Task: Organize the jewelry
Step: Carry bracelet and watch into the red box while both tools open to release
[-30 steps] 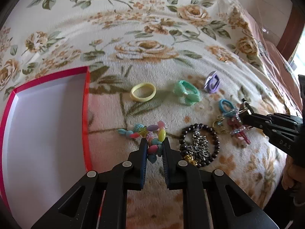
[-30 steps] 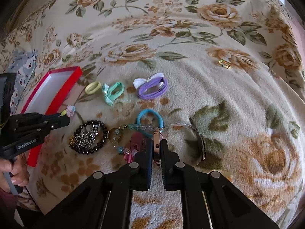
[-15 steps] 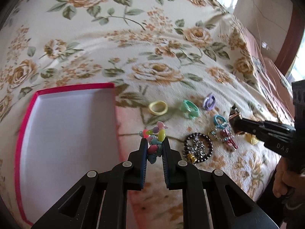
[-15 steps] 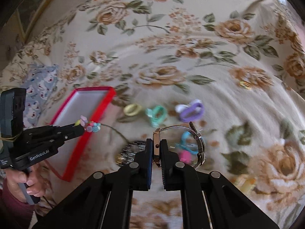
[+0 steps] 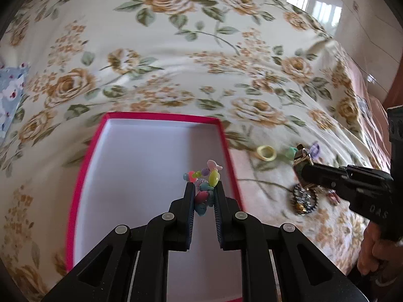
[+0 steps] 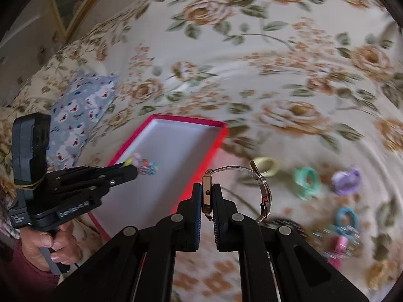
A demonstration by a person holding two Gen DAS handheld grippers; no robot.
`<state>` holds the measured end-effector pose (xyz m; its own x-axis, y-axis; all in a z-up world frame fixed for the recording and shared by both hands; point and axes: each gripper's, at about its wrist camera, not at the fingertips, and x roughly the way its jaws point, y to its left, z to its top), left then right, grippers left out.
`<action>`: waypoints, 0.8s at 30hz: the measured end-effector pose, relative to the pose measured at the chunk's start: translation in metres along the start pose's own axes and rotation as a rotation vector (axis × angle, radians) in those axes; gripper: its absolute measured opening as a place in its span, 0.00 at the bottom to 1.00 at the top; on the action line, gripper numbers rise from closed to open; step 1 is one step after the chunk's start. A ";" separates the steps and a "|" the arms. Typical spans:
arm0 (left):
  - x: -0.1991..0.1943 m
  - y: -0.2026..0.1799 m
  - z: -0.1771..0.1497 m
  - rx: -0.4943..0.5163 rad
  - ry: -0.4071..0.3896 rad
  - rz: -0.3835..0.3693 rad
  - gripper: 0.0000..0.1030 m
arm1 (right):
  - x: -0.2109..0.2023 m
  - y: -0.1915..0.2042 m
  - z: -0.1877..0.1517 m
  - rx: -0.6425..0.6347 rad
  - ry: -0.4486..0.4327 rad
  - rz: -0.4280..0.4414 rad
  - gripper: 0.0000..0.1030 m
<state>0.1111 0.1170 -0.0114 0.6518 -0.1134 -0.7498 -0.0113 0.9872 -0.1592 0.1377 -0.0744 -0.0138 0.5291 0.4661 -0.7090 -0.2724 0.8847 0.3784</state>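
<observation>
My left gripper (image 5: pixel 204 191) is shut on a pastel bead bracelet (image 5: pixel 205 178) and holds it above the white inside of a red-rimmed box (image 5: pixel 126 176), near its right wall. My right gripper (image 6: pixel 207 193) is shut on a silver watch (image 6: pixel 252 176) and holds it in the air just right of the box (image 6: pixel 181 148). The left gripper with the beads shows in the right wrist view (image 6: pixel 131 171). The right gripper with the watch shows in the left wrist view (image 5: pixel 306 166).
On the floral bedspread right of the box lie a yellow ring (image 5: pixel 266 152), a green hair tie (image 6: pixel 306 182), a purple hair tie (image 6: pixel 346 181), a blue hair tie (image 6: pixel 347 217), pink charms (image 6: pixel 340 245) and a black bead bracelet (image 5: pixel 304 198). A blue patterned cloth (image 6: pixel 80 108) lies left.
Both grippers lifted their items off the bedspread and moved left. The bead bracelet now hangs over the box; the watch hangs beside the box's right wall.
</observation>
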 end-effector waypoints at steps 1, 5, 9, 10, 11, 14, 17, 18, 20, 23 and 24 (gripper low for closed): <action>0.001 0.005 0.002 -0.008 0.001 0.008 0.13 | 0.006 0.006 0.003 -0.008 0.002 0.013 0.07; 0.003 0.018 0.005 -0.031 -0.001 0.030 0.13 | 0.026 0.028 0.012 -0.042 0.014 0.051 0.07; 0.014 0.030 0.010 -0.055 0.013 0.045 0.13 | 0.046 0.042 0.019 -0.071 0.033 0.074 0.07; 0.018 0.035 0.012 -0.064 0.020 0.045 0.13 | 0.051 0.045 0.021 -0.077 0.039 0.077 0.07; 0.021 0.039 0.013 -0.071 0.025 0.045 0.13 | 0.057 0.048 0.023 -0.084 0.047 0.079 0.07; 0.034 0.050 0.019 -0.084 0.039 0.055 0.13 | 0.073 0.056 0.027 -0.108 0.066 0.085 0.07; 0.047 0.057 0.026 -0.083 0.049 0.066 0.13 | 0.088 0.062 0.031 -0.125 0.082 0.086 0.07; 0.051 0.059 0.029 -0.080 0.052 0.071 0.13 | 0.093 0.063 0.032 -0.126 0.088 0.088 0.07; 0.058 0.063 0.033 -0.076 0.057 0.079 0.13 | 0.103 0.063 0.035 -0.127 0.102 0.085 0.07; 0.071 0.068 0.038 -0.070 0.069 0.092 0.13 | 0.117 0.062 0.038 -0.134 0.123 0.079 0.07; 0.076 0.069 0.039 -0.069 0.077 0.095 0.13 | 0.121 0.062 0.038 -0.138 0.131 0.076 0.07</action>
<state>0.1893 0.1814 -0.0539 0.5853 -0.0308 -0.8102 -0.1240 0.9841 -0.1271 0.2155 0.0366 -0.0537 0.3965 0.5208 -0.7560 -0.4195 0.8353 0.3554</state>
